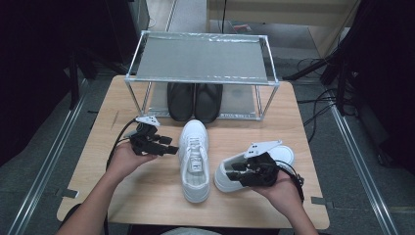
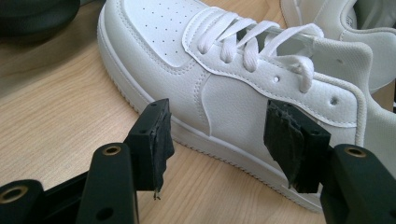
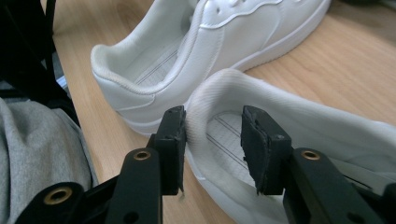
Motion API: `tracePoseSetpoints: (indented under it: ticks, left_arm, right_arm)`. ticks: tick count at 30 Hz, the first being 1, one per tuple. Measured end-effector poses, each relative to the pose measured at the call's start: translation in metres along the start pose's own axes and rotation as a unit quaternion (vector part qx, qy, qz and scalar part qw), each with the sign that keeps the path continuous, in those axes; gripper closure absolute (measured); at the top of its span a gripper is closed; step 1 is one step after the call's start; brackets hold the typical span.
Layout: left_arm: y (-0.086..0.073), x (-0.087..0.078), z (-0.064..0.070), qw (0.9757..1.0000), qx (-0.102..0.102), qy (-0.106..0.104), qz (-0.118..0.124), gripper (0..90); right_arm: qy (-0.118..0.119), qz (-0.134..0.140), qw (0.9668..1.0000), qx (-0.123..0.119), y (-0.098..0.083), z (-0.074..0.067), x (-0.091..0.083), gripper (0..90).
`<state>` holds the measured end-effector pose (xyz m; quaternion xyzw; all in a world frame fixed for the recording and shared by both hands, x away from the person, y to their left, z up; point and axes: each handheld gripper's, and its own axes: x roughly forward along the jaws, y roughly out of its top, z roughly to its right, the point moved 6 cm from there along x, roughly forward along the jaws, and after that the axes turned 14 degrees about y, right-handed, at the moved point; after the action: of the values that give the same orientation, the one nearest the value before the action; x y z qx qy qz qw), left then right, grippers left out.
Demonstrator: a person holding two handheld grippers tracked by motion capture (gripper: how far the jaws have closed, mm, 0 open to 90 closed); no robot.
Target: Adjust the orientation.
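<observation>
Two white sneakers lie on the wooden table (image 1: 147,196). The middle sneaker (image 1: 195,161) (image 2: 187,56) (image 3: 224,37) points away from me. My left gripper (image 1: 171,147) (image 2: 219,140) sits level at its left side, jaws wide open, with the sneaker's side wall just beyond the pads. The right sneaker (image 1: 286,154) (image 3: 299,121) (image 2: 336,23) lies at an angle. My right gripper (image 1: 234,171) (image 3: 212,140) straddles its heel collar, one pad outside and one inside. The inner pad stands clear of the collar, so the jaws are open.
A metal-framed shoe rack (image 1: 200,58) stands at the table's far edge, with a pair of black shoes (image 1: 194,100) on its lower shelf. Its top shelf is bare. Grey clothing (image 3: 37,149) of the person shows past the table's near edge.
</observation>
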<state>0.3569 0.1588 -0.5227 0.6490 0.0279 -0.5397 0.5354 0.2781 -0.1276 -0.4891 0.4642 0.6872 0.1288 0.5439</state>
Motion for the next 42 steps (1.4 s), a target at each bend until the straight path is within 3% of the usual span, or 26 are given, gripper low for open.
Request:
tracePoseSetpoints:
  ticks: [7,13,20,23,34,42]
  left_arm:
    - [0.000,0.000,0.001,1.0000,0.001,0.001,0.000,42.0]
    - [0.000,0.001,0.002,1.0000,0.005,0.002,-0.001,42.0]
    - [0.000,0.001,0.002,1.0000,0.007,0.000,-0.003,42.0]
    - [0.000,0.001,0.002,1.0000,0.007,-0.001,-0.004,42.0]
    - [0.000,0.002,0.002,1.0000,0.007,0.002,-0.004,42.0]
    - [0.002,0.001,0.003,0.9999,0.011,0.001,0.002,42.0]
  right_arm:
    - [-0.022,0.021,0.9995,0.007,-0.004,0.009,-0.020,58.6]
    - [-0.036,0.034,0.9987,0.012,-0.008,0.018,-0.028,46.5]
    - [-0.055,0.041,0.9975,0.016,-0.012,0.026,-0.035,40.7]
    - [-0.071,0.047,0.9963,0.015,-0.014,0.028,-0.038,40.8]
    - [-0.094,0.060,0.9932,0.034,-0.024,0.039,-0.054,45.0]
    - [-0.112,0.071,0.9893,0.059,-0.036,0.051,-0.064,48.4]
